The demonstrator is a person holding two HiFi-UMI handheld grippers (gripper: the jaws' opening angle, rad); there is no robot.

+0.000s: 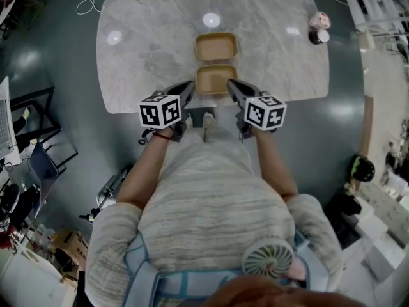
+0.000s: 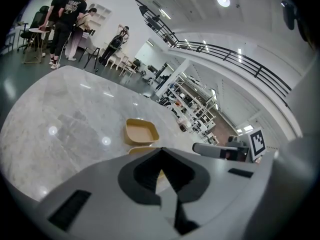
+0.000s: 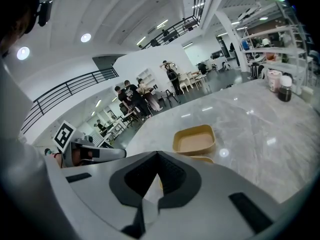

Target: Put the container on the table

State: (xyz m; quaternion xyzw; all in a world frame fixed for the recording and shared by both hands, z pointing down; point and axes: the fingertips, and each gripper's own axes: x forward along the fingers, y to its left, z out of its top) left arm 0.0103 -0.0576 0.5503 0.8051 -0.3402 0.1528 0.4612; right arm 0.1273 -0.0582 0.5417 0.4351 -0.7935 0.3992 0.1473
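Note:
Two tan shallow containers sit on the marble table (image 1: 140,50), one behind the other. The far container (image 1: 216,46) lies near the table's middle; the near container (image 1: 216,78) is by the front edge. My left gripper (image 1: 190,85) is shut and empty just left of the near container. On that container's right, my right gripper (image 1: 231,84) is also shut and holds nothing. In the left gripper view the far container (image 2: 140,131) shows above the closed jaws, and the near one (image 2: 141,150) is mostly hidden. The right gripper view shows the far container (image 3: 194,140) the same way.
A pink-lidded jar (image 1: 319,22) and a dark jar (image 1: 317,36) stand at the table's far right corner. A person's shoes (image 1: 209,121) stand under the table's front edge. Several people (image 2: 70,19) stand by chairs beyond the table. Shelving (image 3: 270,44) rises past its right end.

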